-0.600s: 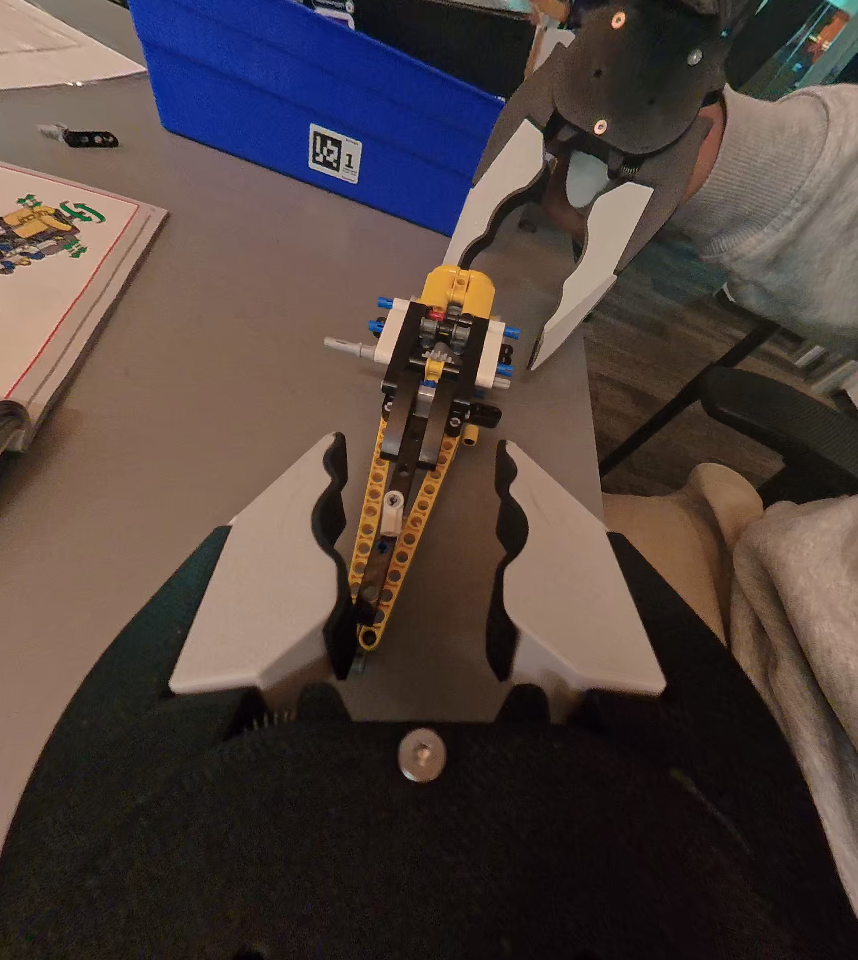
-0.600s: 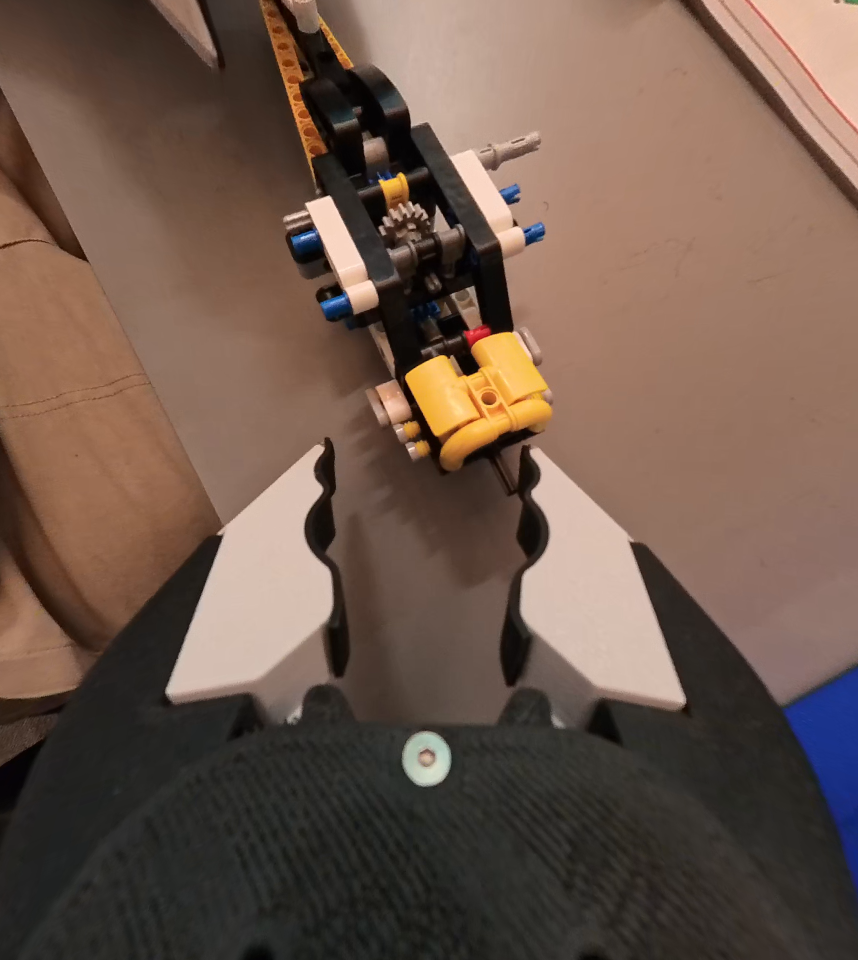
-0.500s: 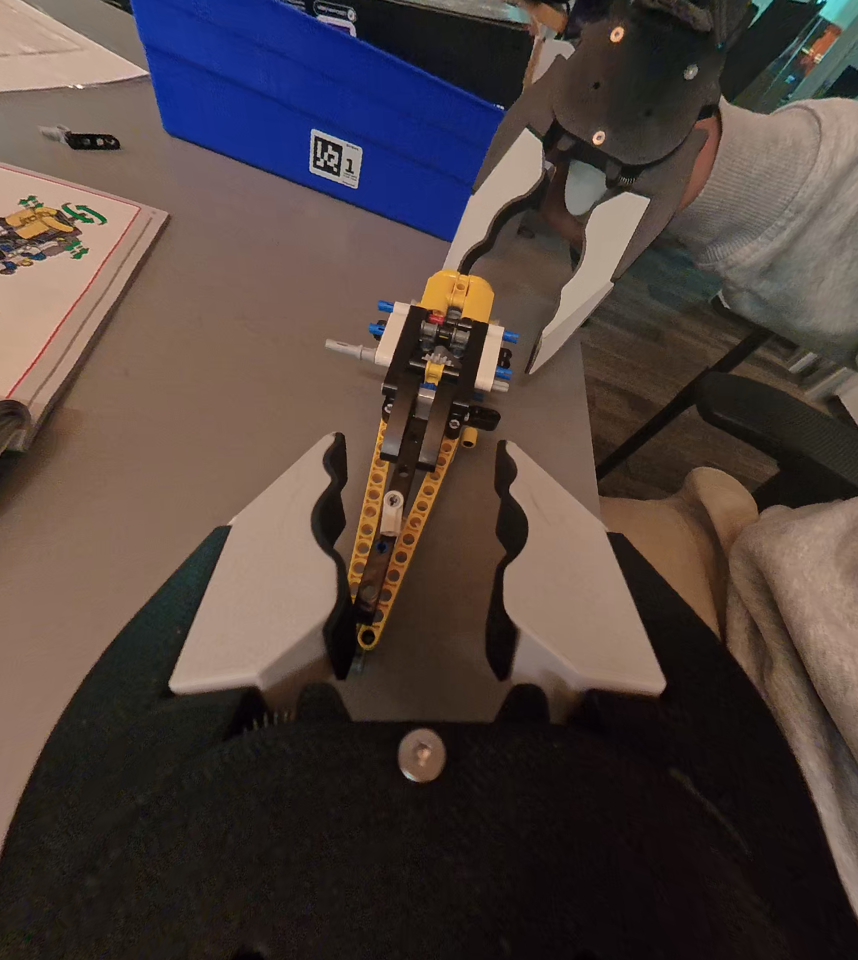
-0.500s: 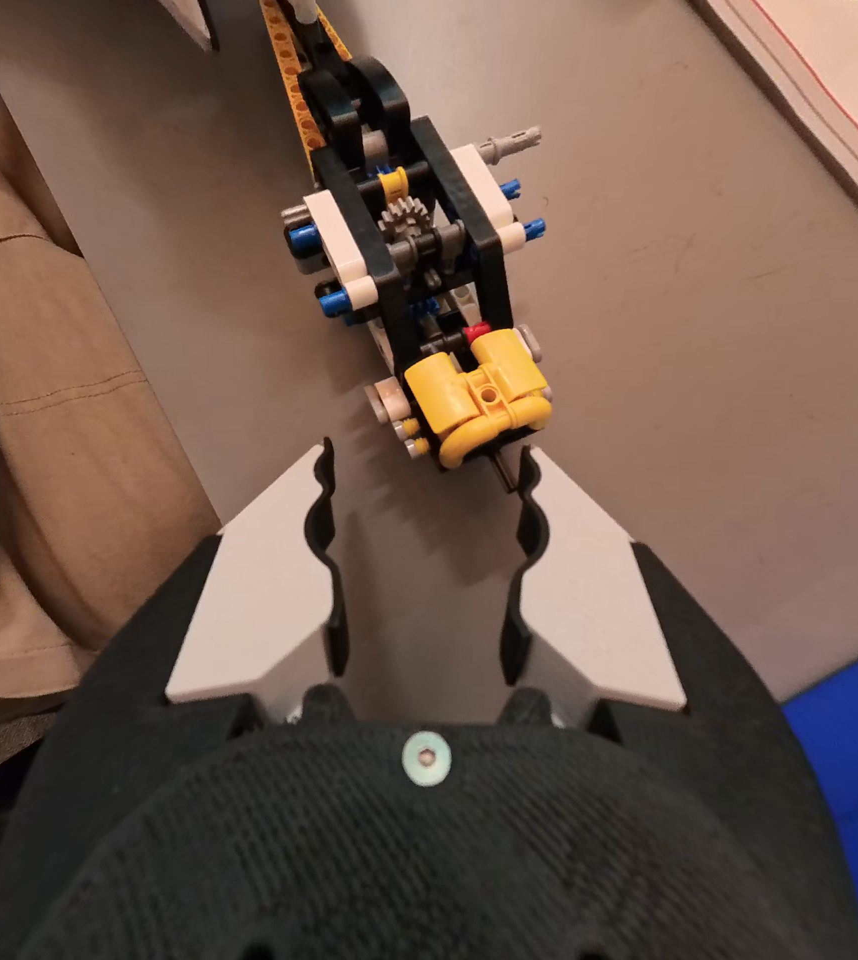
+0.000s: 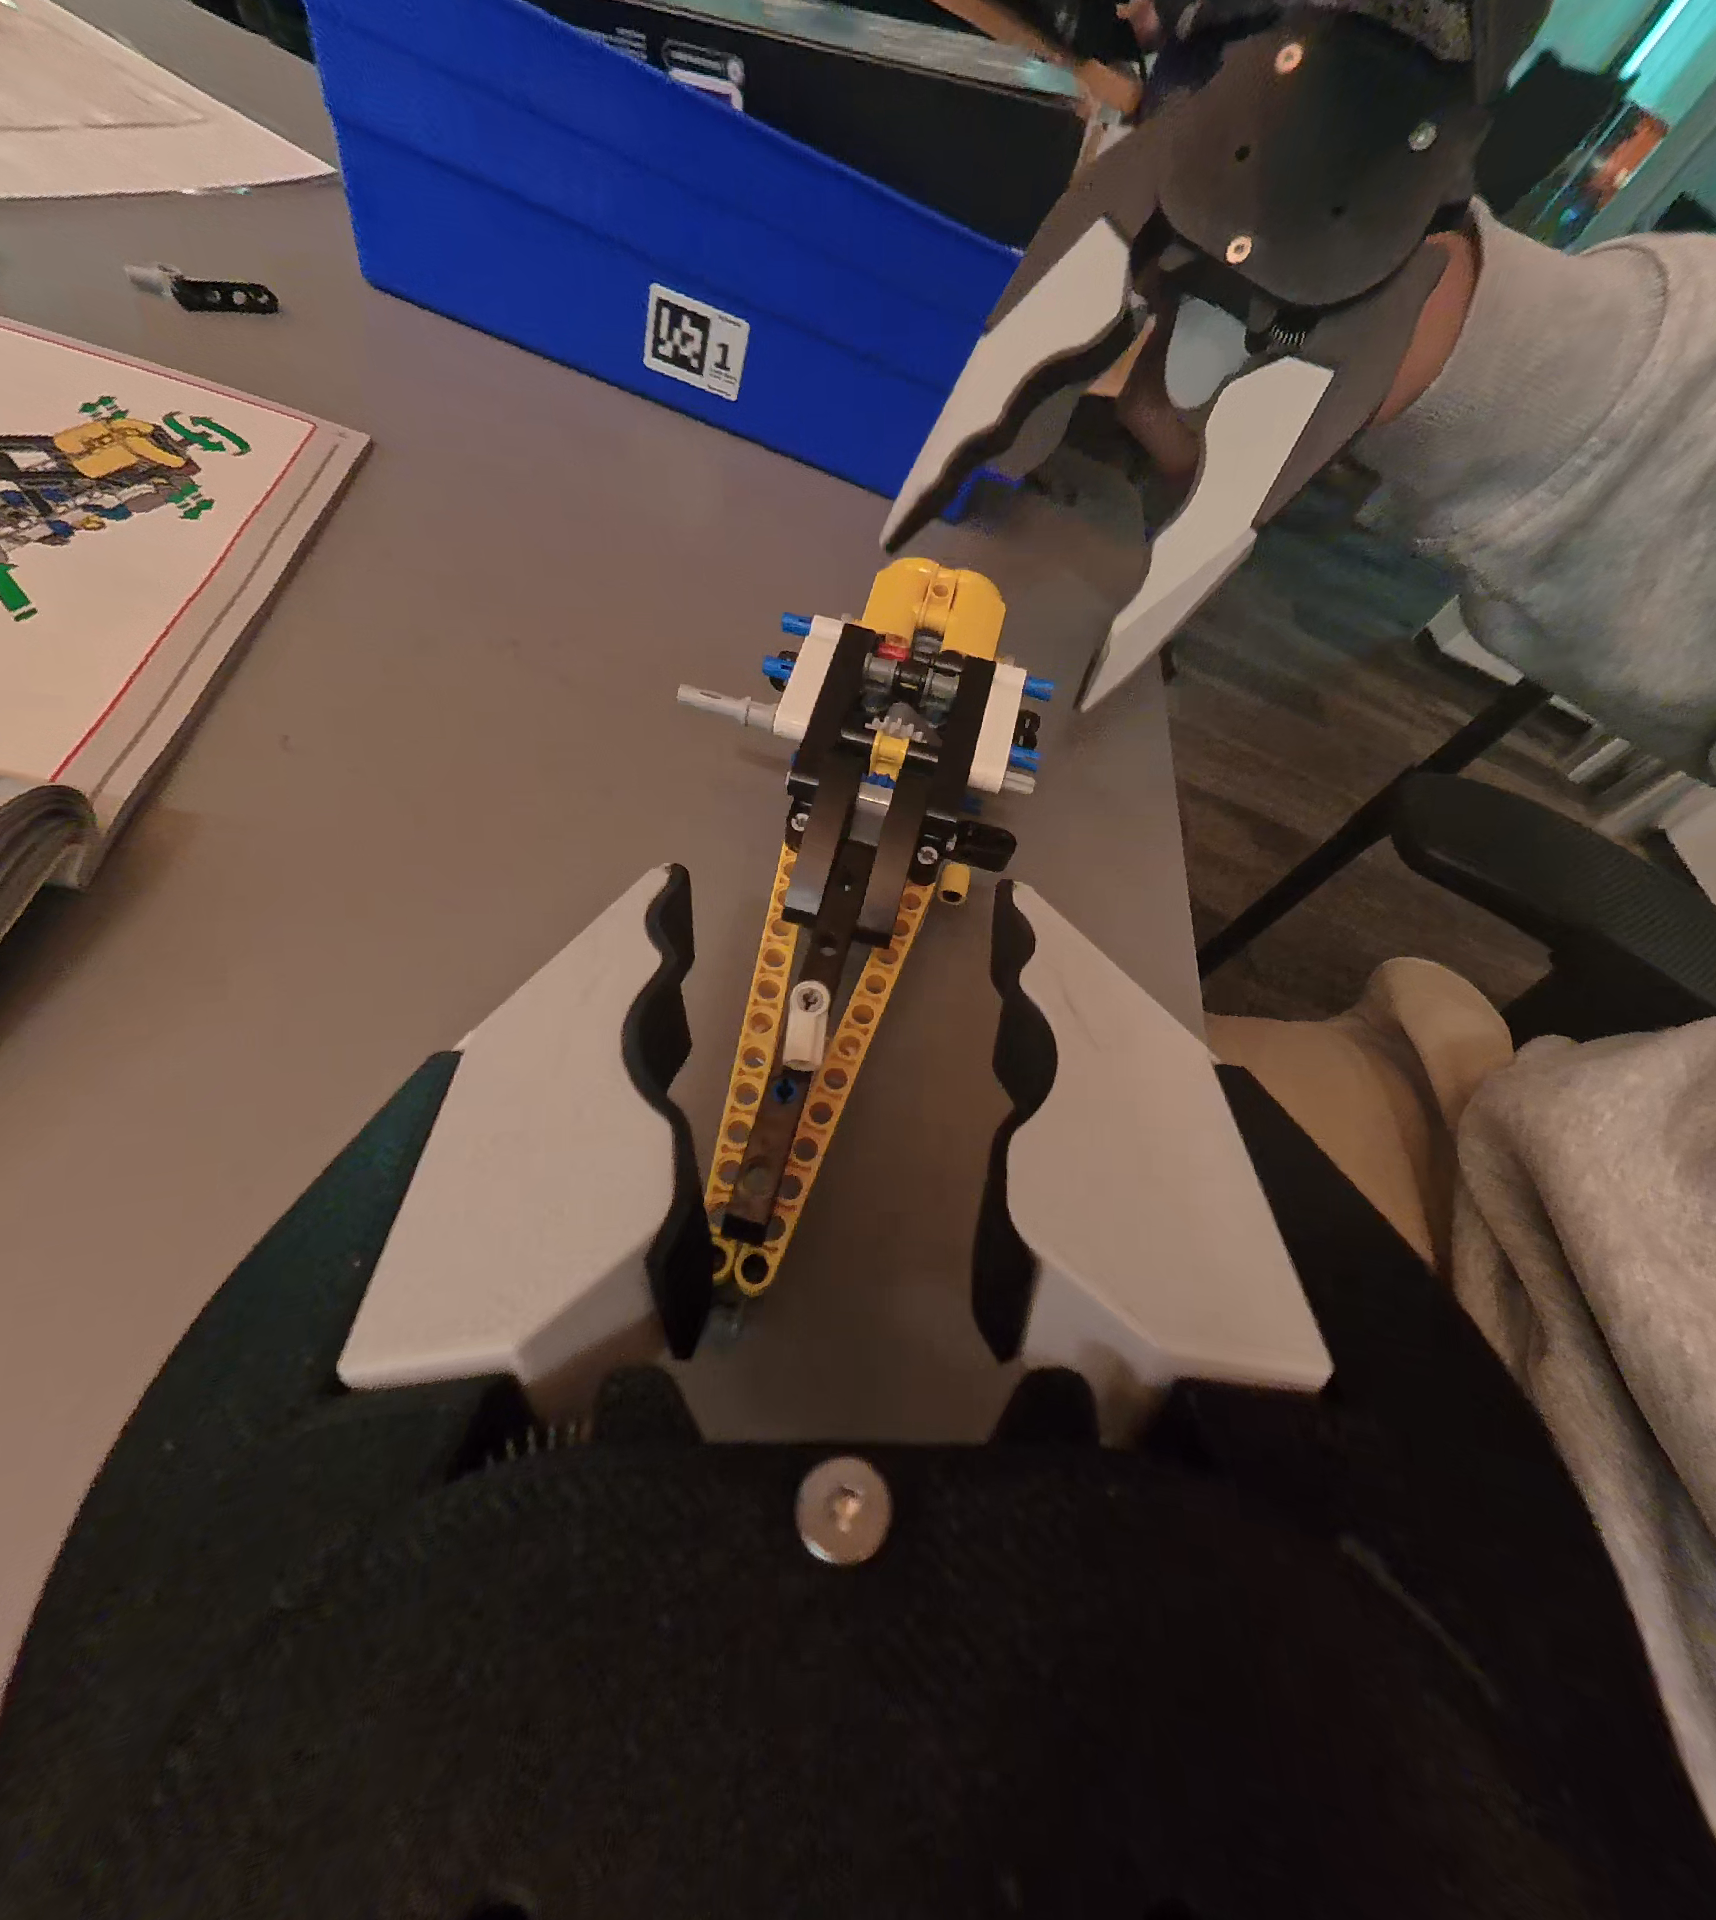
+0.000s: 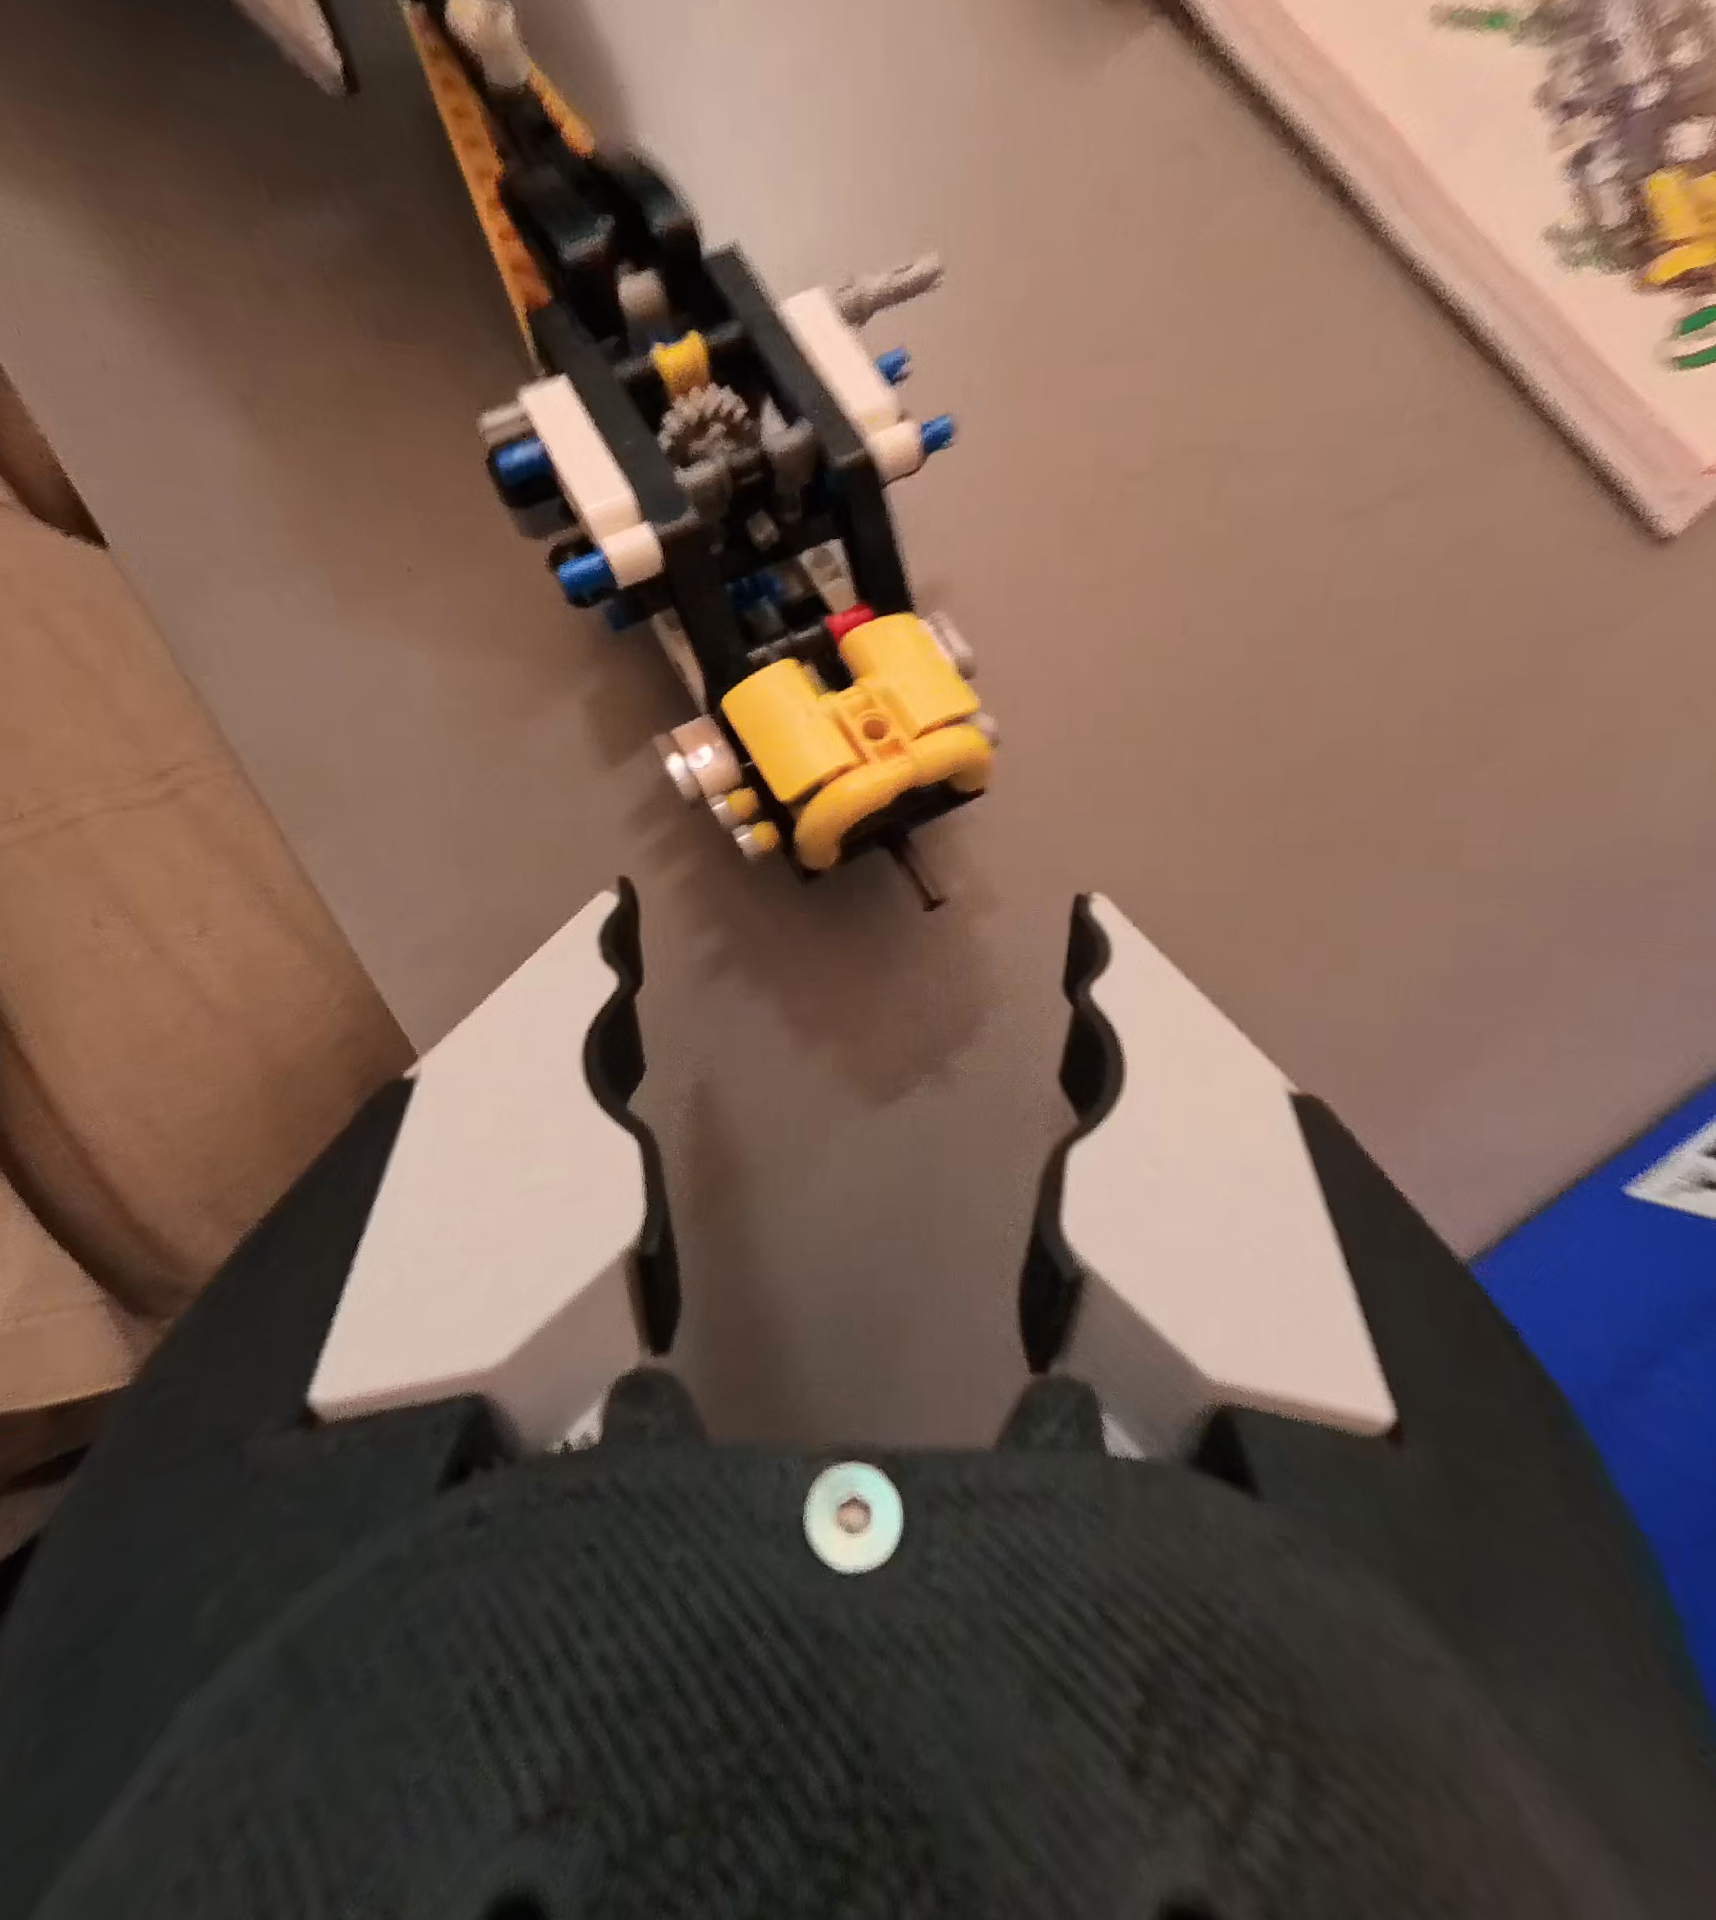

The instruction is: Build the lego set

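The smooth grey table [image 5: 397, 831] carried a glossy blue plastic bin [image 5: 625, 208], an open paper instruction booklet [image 5: 75, 582] and the half-built yellow-and-black lego model [image 5: 864, 883], lying near the table's edge. The left gripper [image 5: 838, 1101] gaped wide around its perforated tapered beams, gripping nothing; the right gripper [image 6: 854, 1091] hovered wide open, empty, beyond its rounded yellow end

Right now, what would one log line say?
lego model on table | left gripper open around its tail | right gripper open, clear of it
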Demonstrator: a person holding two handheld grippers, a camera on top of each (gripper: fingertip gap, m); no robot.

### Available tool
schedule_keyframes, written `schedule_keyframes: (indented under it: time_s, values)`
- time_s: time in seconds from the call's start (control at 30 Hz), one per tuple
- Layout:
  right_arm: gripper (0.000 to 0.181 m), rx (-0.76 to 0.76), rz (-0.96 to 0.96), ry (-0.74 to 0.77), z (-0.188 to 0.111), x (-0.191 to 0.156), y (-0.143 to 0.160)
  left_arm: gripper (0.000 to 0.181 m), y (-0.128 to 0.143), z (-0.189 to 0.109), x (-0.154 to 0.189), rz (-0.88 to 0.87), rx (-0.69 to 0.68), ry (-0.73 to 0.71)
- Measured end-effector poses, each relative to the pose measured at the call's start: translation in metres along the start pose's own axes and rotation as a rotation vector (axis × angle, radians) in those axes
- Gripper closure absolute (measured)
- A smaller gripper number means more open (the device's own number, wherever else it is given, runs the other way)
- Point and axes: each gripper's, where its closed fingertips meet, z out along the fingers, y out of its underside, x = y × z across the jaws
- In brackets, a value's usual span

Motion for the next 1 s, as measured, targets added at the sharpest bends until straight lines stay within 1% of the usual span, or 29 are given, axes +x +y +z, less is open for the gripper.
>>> schedule_keyframes:
  time_s: [0.1,0.2,0.27,0.3,0.37,0.4,0.47,0.53,0.6,0.73,0.83,0.9,1.0]
  values:
    - [0.096,0.107,0.041,0.028,-0.021,0.013,-0.021,0.124,-0.008,-0.005,-0.003,-0.067,0.067,0.032]
    - [0.097,0.264,0.12,0.094,-0.042,0.034,-0.053,0.123,-0.023,-0.018,-0.02,-0.164,0.191,0.013]
    - [0.089,0.367,0.208,0.214,-0.053,0.063,-0.071,0.123,-0.03,-0.031,-0.042,-0.201,0.28,-0.075]
    - [0.089,0.405,0.251,0.29,-0.057,0.079,-0.078,0.123,-0.033,-0.039,-0.054,-0.21,0.323,-0.138]
    - [0.094,0.441,0.304,0.381,-0.06,0.101,-0.09,0.123,-0.037,-0.056,-0.075,-0.212,0.401,-0.254]
    - [0.097,0.45,0.326,0.407,-0.058,0.109,-0.096,0.123,-0.04,-0.064,-0.081,-0.213,0.435,-0.288]
    - [0.095,0.451,0.375,0.394,-0.043,0.119,-0.111,0.122,-0.042,-0.076,-0.091,-0.216,0.485,-0.354]
    - [0.094,0.426,0.415,0.351,-0.02,0.125,-0.126,0.134,-0.042,-0.085,-0.105,-0.251,0.516,-0.444]
    - [0.089,0.368,0.44,0.305,0.008,0.131,-0.137,0.146,-0.037,-0.09,-0.118,-0.3,0.508,-0.525]
    - [0.087,0.231,0.469,0.264,0.053,0.149,-0.145,0.147,-0.036,-0.088,-0.12,-0.319,0.501,-0.511]
    - [0.083,0.077,0.438,0.254,0.08,0.153,-0.137,0.147,-0.035,-0.091,-0.123,-0.341,0.517,-0.512]
    - [0.082,-0.002,0.413,0.265,0.091,0.152,-0.133,0.147,-0.035,-0.093,-0.124,-0.361,0.532,-0.501]
    - [0.083,-0.056,0.413,0.269,0.1,0.147,-0.133,0.147,-0.034,-0.095,-0.127,-0.402,0.55,-0.476]
